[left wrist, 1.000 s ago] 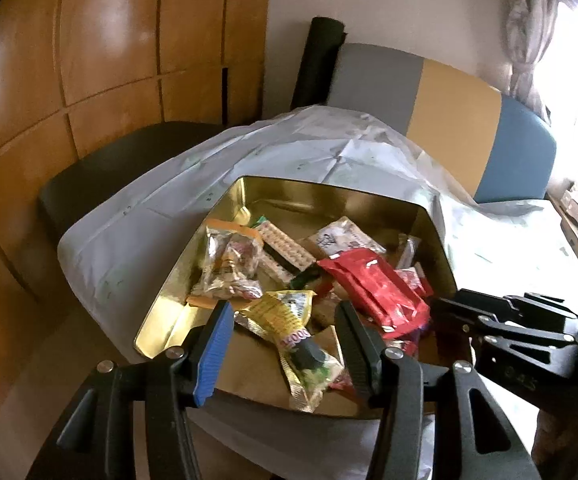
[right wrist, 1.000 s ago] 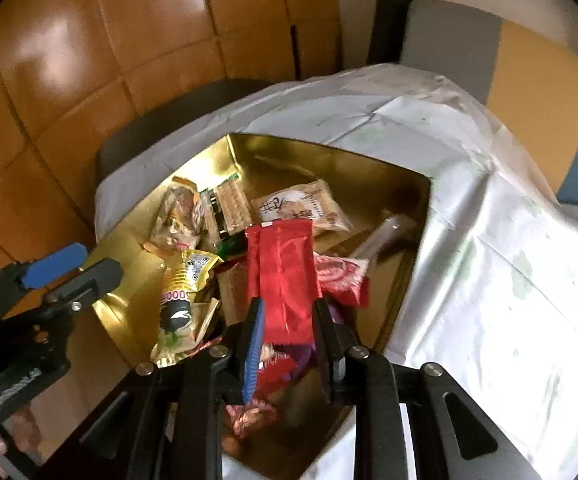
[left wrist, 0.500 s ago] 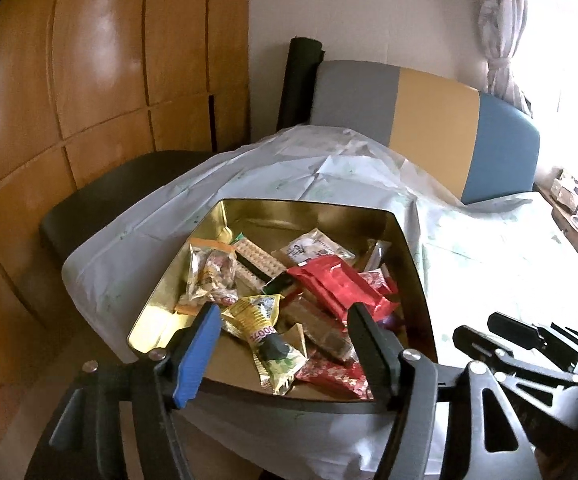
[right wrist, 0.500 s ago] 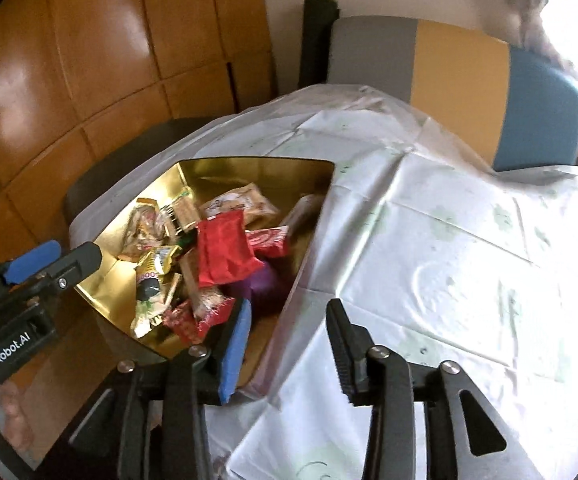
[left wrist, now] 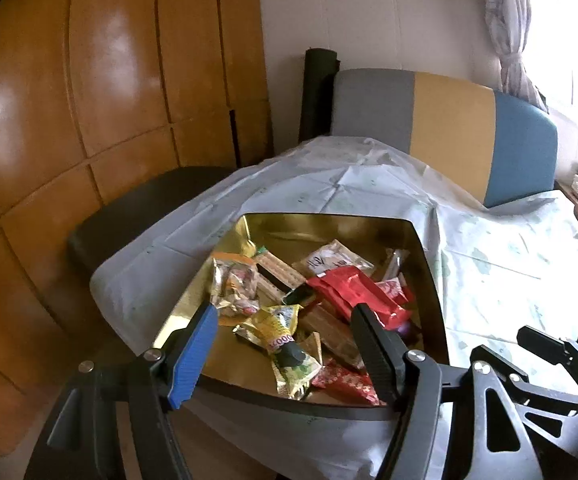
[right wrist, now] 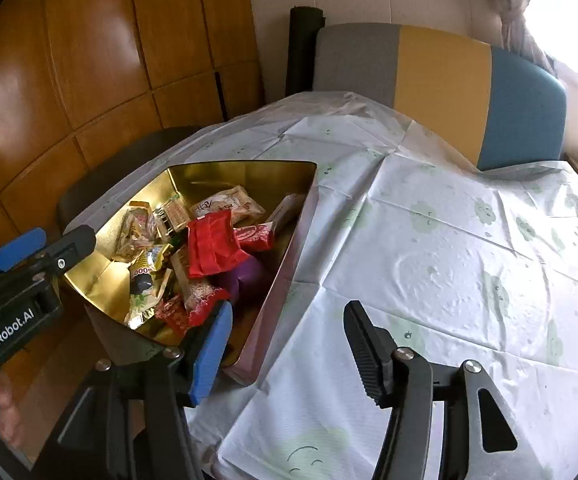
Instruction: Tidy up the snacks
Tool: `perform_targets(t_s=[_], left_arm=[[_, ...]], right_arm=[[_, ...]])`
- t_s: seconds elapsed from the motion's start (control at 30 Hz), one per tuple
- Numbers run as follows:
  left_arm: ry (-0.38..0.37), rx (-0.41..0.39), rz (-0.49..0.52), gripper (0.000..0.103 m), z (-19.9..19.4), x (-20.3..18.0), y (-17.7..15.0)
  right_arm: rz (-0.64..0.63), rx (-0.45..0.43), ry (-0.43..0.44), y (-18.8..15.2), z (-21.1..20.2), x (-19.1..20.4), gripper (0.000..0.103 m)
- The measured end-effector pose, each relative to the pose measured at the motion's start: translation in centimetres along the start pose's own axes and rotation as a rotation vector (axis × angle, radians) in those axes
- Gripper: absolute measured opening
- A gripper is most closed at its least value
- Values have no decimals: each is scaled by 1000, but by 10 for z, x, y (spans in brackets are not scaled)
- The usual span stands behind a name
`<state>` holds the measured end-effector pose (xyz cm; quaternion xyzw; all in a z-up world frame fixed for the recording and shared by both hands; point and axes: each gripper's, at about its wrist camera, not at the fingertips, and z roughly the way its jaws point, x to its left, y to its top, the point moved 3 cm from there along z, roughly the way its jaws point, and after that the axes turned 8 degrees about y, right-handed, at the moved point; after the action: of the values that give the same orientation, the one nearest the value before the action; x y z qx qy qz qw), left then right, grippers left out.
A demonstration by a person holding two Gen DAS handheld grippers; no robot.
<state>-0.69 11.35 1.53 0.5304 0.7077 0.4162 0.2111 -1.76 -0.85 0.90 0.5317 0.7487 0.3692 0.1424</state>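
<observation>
A gold tin [left wrist: 329,218] on the tablecloth holds several snack packets, with a red packet [left wrist: 353,292] lying on top and a yellow packet [left wrist: 281,332] nearer me. My left gripper [left wrist: 284,310] hovers over the tin's near edge. Its jaws are opening and nothing is gripped between them. In the right wrist view the tin [right wrist: 241,166] sits at the left, with the red packet [right wrist: 213,248] and yellow packet [right wrist: 145,268] inside. My right gripper [right wrist: 289,308] hangs over the cloth beside the tin's right wall, jaws opening and empty. The left gripper [right wrist: 37,248] shows at the left edge.
The pale tablecloth [right wrist: 449,260] with green prints spreads to the right of the tin. A grey, yellow and blue chair back [left wrist: 449,128] stands behind the table, a dark seat [left wrist: 137,216] at the left. Wooden panels [left wrist: 89,80] line the wall. A person's hand [right wrist: 5,412] shows bottom left.
My right gripper let go of the red packet, which now lies in the tin, then opened and swung right over the cloth. My left gripper widened and drew back from the yellow packet.
</observation>
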Motion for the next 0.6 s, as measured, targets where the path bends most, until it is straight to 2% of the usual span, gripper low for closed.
perform_targets(t_s=[0.23, 0.6], left_arm=[[19, 31, -16, 70, 6, 3, -2], [31, 15, -23, 70, 4, 5, -1]], right_arm=[[-12, -5, -5, -1, -2, 3, 64], [-27, -8, -9, -1, -3, 6, 69]])
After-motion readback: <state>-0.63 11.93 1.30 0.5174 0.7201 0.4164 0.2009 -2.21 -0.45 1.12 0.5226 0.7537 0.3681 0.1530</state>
